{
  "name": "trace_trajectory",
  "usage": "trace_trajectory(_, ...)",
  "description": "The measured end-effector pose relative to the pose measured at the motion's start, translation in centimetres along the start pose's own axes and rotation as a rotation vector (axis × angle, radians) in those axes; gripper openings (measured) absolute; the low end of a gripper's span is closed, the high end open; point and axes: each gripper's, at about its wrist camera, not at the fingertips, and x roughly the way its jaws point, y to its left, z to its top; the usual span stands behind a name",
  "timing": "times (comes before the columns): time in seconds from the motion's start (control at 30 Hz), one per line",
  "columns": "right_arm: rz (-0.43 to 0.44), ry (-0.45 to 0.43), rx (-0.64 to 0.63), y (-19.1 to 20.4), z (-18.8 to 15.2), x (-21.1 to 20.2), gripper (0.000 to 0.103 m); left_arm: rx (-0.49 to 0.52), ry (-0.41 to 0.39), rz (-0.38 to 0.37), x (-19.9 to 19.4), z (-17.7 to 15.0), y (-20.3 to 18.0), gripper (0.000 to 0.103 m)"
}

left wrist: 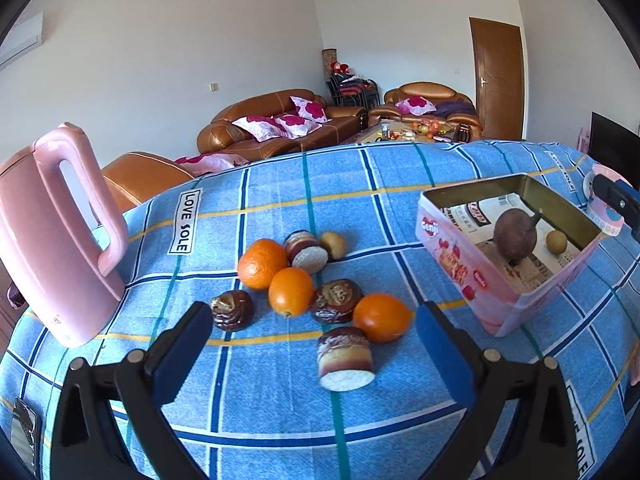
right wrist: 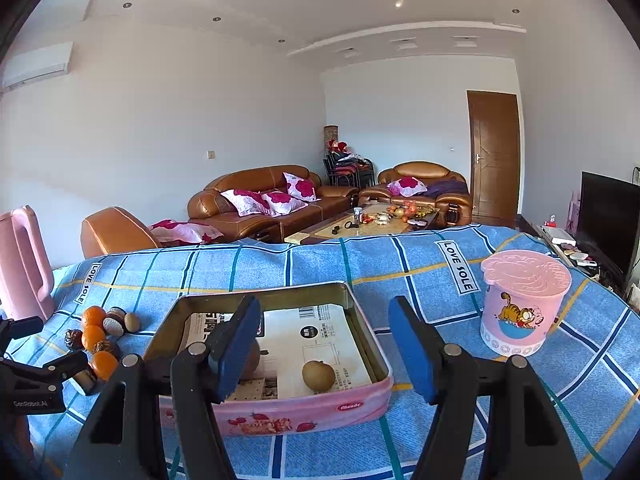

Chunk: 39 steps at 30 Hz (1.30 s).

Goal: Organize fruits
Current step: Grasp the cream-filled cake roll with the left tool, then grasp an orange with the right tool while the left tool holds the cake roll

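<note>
Left wrist view: your left gripper (left wrist: 314, 320) hangs over the table (left wrist: 480, 168) with its fingers (left wrist: 182, 344) spread wide and nothing between them. Just ahead of it lies a loose cluster of fruit on the blue checked cloth (left wrist: 280, 412): three oranges (left wrist: 262, 263), one at the far left, one in the middle (left wrist: 291, 291) and one on the right (left wrist: 382, 317); two dark wrinkled fruits (left wrist: 232, 310), the second (left wrist: 336, 301) touching the middle orange; two cut, layered brown pieces, one nearest you (left wrist: 346, 358) and one at the back (left wrist: 306, 251); and a small kiwi (left wrist: 333, 245) beside the back piece. A pink kettle (left wrist: 56, 236) stands upright at the left.

To the right sits the pink tin (left wrist: 460, 268), lined with printed paper, holding a large brown round fruit (left wrist: 514, 236) and a small yellowish fruit (left wrist: 557, 241), apart from each other.

Right wrist view: your right gripper (right wrist: 324, 350) is held above the near edge of the tin (right wrist: 304, 414), fingers (right wrist: 412, 354) parted and empty. Its left finger hides most of the brown fruit (right wrist: 251, 360); the small fruit (right wrist: 318, 376) lies in the near right part. A pink lidded cup (right wrist: 520, 304) stands upright to the right of the tin, apart from it.
</note>
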Motion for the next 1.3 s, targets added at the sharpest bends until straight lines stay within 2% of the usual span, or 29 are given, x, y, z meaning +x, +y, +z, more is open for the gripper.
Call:
trace_trajectory(0.3,0.088,0.052,-0.06,4.2,-0.7,-0.2,0.068,-0.019,0.049,-0.02,0.6,-1.1,3.7,0.103)
trace_trajectory(0.53,0.217,0.108,-0.119,8.7,-1.2,0.1,0.067,0.001,0.087,-0.123,0.8,-1.5,3.4,0.103)
trace_trajectory(0.6,0.244,0.122,-0.139,10.1,-1.4,0.1,0.054,0.004,0.1,-0.161,1.2,-1.4,3.0,0.103)
trace_trajectory(0.63,0.252,0.129,-0.145,10.6,-1.5,0.2,0.051,0.006,0.108,-0.174,1.4,-1.3,2.7,0.101)
trace_trajectory(0.73,0.281,0.139,-0.13,11.4,-1.8,0.2,0.049,0.009,0.146,-0.185,2.5,-0.9,1.9,0.087)
trace_trajectory(0.8,0.291,0.144,-0.121,11.5,-1.9,0.2,0.049,0.014,0.199,-0.169,3.7,-0.8,1.2,0.076)
trace_trajectory(0.87,0.301,0.16,-0.114,11.6,-1.9,0.4,0.049,0.006,0.252,-0.206,4.6,-1.0,1.0,0.055)
trace_trajectory(0.9,0.308,0.167,-0.111,11.6,-2.0,0.5,0.049,0.005,0.263,-0.21,4.8,-1.1,0.9,0.052)
trace_trajectory(0.93,0.313,0.172,-0.111,11.7,-1.9,0.6,0.049,0.002,0.252,-0.2,4.6,-1.1,1.0,0.046)
trace_trajectory(0.97,0.319,0.176,-0.111,11.9,-1.9,0.7,0.049,-0.003,0.242,-0.191,4.4,-1.1,1.2,0.036)
trace_trajectory(1.13,0.363,0.208,-0.152,13.7,-2.0,1.6,0.049,-0.107,0.204,-0.108,3.9,-1.2,4.3,0.035)
trace_trajectory(1.3,0.431,0.286,-0.214,16.8,-2.4,3.3,0.049,-0.202,0.097,0.079,2.3,-0.7,7.7,0.035)
